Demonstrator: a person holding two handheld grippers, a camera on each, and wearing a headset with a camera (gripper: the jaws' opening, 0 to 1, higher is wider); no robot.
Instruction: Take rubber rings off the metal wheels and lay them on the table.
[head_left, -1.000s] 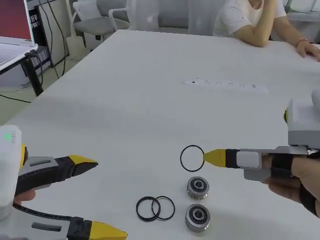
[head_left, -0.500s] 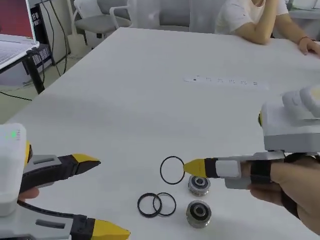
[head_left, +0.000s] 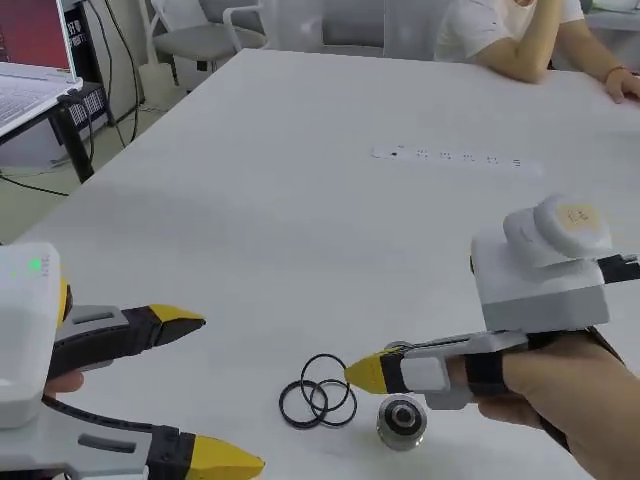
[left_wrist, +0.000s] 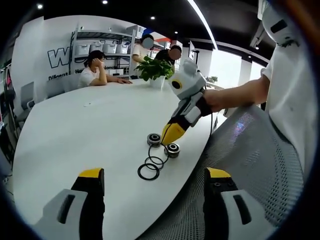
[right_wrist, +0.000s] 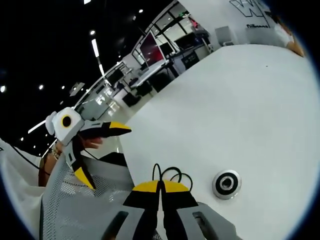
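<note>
A thin black rubber ring (head_left: 322, 356) is pinched at the tip of the right tongs (head_left: 362, 372), whose yellow-tipped jaws are pressed together on it in the right gripper view. It hangs just ahead of the tip, over or touching two more black rubber rings (head_left: 318, 400) that lie overlapping on the white surface (head_left: 300, 200); which, I cannot tell. A silver metal wheel with a dark hub (head_left: 402, 418) sits just beside the jaws, and a second metal wheel (left_wrist: 154, 139) is partly hidden behind them. So two rings look laid down and a third is about to join them; whether either wheel keeps a ring is too small to tell. The right hand (head_left: 560, 390) holds its tongs low and nearly level. The left tongs (head_left: 222, 392) hover spread wide and empty, well short of the rings.
</note>
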